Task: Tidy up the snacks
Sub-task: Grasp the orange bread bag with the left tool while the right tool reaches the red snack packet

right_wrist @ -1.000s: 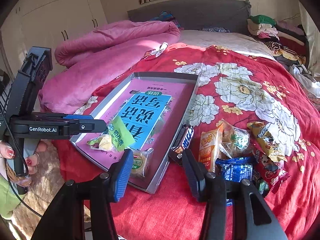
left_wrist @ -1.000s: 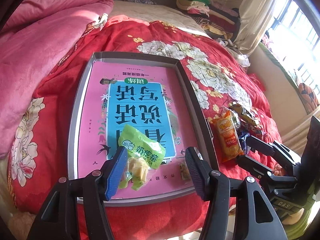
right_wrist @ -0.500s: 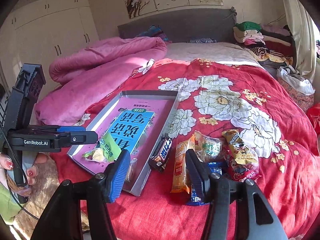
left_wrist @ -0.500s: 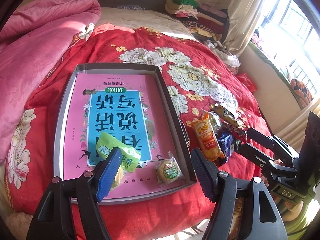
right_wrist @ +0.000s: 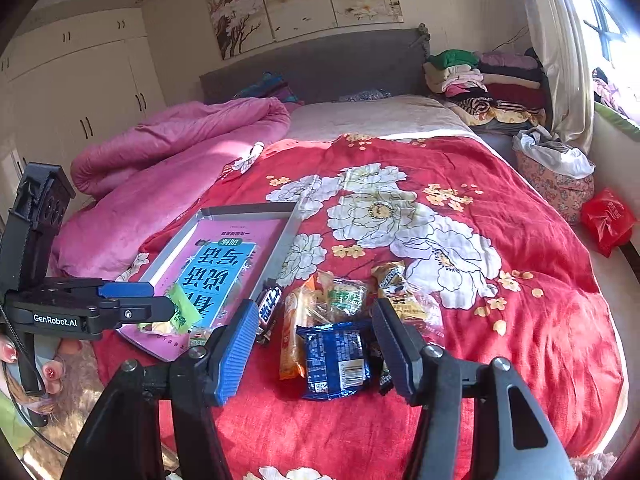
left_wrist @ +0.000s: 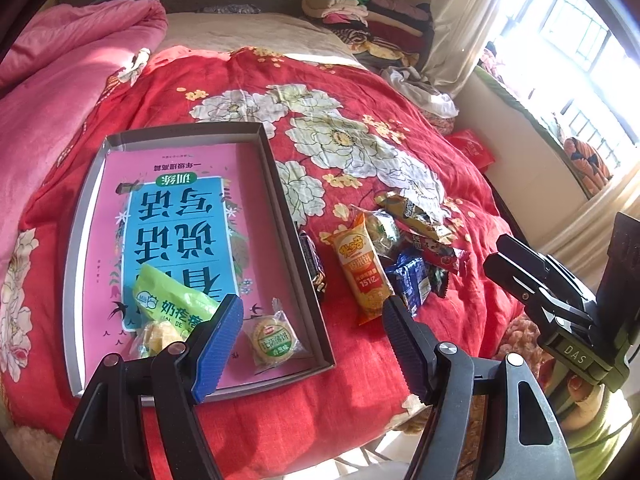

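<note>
A shallow grey tray (left_wrist: 76, 240) lies on a red floral bedspread (left_wrist: 360, 92), its long axis running from the near edge of the bed toward the headboard at 12 o'clock. A pink and blue book (left_wrist: 180, 216) lines its floor, the print upside down to the viewer.

Two snacks sit at the tray's near end. At about 7 o'clock, a long lime-green packet (left_wrist: 172, 304) slants with its clear end, showing yellow pieces, toward the near rim. Just right of it lies a small round biscuit in clear wrap with a green label (left_wrist: 274, 342).

The left gripper (left_wrist: 312, 334) hovers over the tray's near right corner, fingers spread wide, nothing between them.

Right of the tray, a dark chocolate bar (left_wrist: 314, 264) rests against the outer wall, lengthwise along it. Beyond lies a loose pile: a long orange packet (left_wrist: 362, 270) pointing roughly 11 o'clock, a blue foil packet (right_wrist: 334, 360), a clear bag with a green label (right_wrist: 346, 296) and a yellow bag (right_wrist: 400, 292) behind.

The right gripper (right_wrist: 314, 344) hangs above the blue packet, jaws apart and not touching it.

At far right, a red bag (right_wrist: 608, 216) lies beside the bed.
</note>
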`<state>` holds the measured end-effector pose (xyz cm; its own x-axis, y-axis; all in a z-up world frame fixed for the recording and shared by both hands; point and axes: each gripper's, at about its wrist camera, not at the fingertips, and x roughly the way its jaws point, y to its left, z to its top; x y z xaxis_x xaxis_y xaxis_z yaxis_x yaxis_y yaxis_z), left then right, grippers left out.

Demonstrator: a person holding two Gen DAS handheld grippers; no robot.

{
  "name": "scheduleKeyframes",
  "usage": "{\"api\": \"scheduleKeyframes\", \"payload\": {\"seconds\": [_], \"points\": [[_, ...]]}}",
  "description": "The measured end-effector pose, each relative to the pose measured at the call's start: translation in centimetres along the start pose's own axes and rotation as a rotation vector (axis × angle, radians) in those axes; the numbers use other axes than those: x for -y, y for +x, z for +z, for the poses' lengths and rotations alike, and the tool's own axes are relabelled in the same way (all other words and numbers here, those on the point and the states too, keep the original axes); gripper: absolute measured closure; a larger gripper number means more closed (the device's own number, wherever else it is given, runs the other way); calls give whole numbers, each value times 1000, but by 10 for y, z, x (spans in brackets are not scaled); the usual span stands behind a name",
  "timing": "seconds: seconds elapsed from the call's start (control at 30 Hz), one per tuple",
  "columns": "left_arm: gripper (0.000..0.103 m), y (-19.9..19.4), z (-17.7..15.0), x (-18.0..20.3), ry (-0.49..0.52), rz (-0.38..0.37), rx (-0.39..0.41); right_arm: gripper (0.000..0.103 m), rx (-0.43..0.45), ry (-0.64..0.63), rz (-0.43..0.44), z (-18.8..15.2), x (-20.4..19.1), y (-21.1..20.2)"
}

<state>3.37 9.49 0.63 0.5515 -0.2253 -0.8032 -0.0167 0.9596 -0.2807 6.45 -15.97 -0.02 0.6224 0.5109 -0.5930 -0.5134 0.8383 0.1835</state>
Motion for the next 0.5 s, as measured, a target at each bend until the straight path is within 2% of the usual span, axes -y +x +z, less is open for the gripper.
{"api": "scheduleKeyframes", "payload": {"seconds": [0.33,0.5], "points": [[29,11,14,17,-24,-21,-23,44,-7,2,-83,-4,21,-4],[29,26,17,27,-26,-10,-52,44,-64,26,-86,-10,31,8]]}}
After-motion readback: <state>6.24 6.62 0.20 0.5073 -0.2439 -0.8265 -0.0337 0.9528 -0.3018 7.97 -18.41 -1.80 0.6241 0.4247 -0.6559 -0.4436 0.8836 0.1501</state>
